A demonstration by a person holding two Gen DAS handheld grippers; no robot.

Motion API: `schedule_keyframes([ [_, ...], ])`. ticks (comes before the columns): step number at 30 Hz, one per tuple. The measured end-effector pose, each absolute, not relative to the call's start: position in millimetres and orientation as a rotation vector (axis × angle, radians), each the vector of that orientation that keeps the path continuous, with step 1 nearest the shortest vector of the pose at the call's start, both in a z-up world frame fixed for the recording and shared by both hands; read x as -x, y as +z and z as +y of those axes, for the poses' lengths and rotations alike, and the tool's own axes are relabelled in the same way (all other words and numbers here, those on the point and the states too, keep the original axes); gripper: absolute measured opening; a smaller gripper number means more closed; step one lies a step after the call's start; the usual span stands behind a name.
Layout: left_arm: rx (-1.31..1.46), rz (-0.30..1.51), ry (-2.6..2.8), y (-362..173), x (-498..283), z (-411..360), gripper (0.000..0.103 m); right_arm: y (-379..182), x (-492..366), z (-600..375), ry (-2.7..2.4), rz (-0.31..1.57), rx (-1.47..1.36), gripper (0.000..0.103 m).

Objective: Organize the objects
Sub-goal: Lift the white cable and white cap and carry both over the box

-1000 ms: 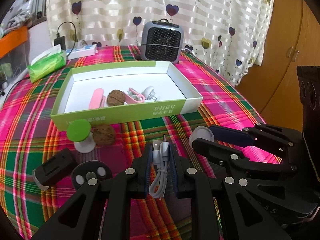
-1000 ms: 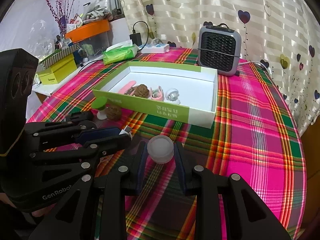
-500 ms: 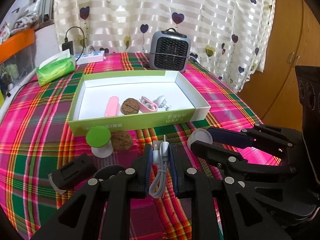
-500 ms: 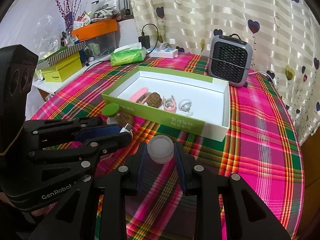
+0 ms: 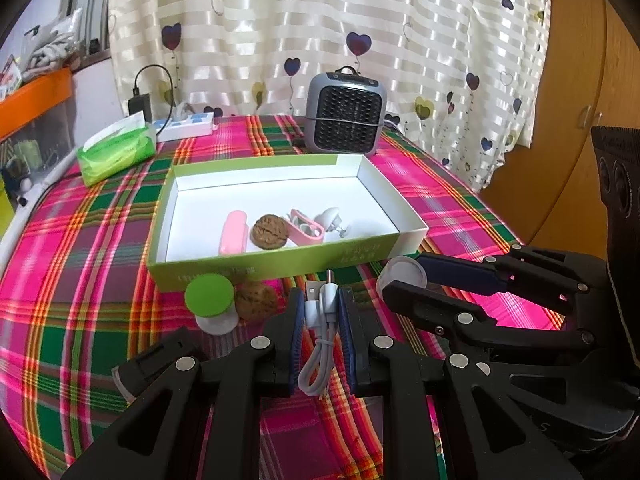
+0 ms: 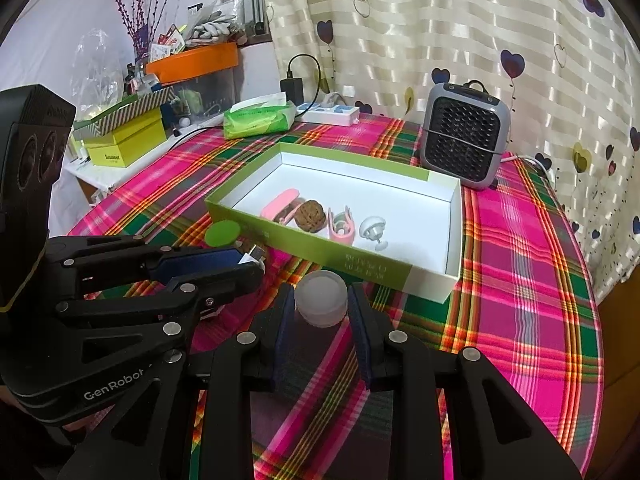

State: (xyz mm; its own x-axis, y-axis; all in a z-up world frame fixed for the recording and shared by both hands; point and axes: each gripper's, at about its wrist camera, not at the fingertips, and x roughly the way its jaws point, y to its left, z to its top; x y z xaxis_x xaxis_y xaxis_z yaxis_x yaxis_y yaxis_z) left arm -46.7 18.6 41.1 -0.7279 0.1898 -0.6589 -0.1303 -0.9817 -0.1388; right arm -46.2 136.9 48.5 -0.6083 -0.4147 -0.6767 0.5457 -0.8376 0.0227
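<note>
A coiled white USB cable (image 5: 320, 320) hangs in my left gripper (image 5: 321, 302), which is shut on it just above the plaid tablecloth. My right gripper (image 6: 321, 300) is shut on a small frosted white jar (image 6: 321, 296). Both grippers hover side by side just short of the front wall of the green box (image 5: 280, 270). Its white inside holds a pink case (image 5: 233, 232), a walnut (image 5: 269, 232), a pink clip (image 5: 306, 232) and a white plug (image 5: 332, 218). In the right wrist view the box (image 6: 320, 248) lies straight ahead.
A green-capped bottle (image 5: 210, 300) and a second walnut (image 5: 256, 300) stand outside the box's front wall. A black object (image 5: 160, 356) lies under my left gripper's left arm. Behind the box are a grey heater (image 5: 346, 114), a green tissue pack (image 5: 116, 152) and a power strip (image 5: 186, 130).
Both grips are unchanged. The views have drifted a little: the box now sits lower and further right in the left wrist view, and the black object has slid partly under the gripper.
</note>
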Motion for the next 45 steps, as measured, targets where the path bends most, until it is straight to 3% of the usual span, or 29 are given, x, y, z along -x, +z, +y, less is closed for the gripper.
schedule_keyframes([
  [45, 1.063, -0.102, 2.87, 54.2, 104.2, -16.8, 0.015, 53.7, 106.0, 137.7, -2.438, 0.249, -0.941, 0.029],
])
